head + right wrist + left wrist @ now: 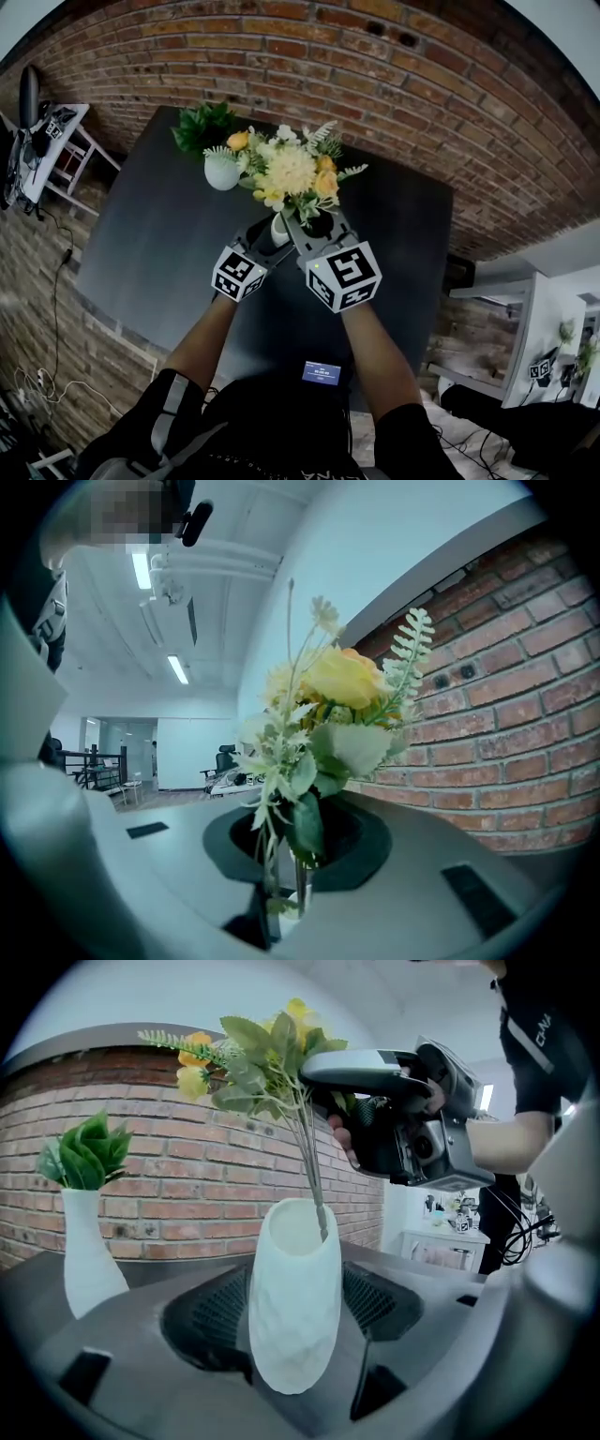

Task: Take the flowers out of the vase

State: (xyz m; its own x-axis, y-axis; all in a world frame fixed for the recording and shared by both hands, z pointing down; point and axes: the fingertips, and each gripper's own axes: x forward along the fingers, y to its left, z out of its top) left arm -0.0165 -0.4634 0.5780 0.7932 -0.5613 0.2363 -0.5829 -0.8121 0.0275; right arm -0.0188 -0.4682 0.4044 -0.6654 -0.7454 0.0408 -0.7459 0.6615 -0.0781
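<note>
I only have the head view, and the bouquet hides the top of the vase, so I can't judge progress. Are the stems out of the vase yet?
Observer: Not yet. The left gripper view shows the flower stems running down into the mouth of the vase.
Operator: Is anything steadying the vase?
Observer: Yes. The left gripper has its jaws against both sides of the vase.
Operator: And the right gripper, does it really have the stems?
Observer: Its own view shows the right gripper closed on the stems, with the white rim of the vase just below.
</note>
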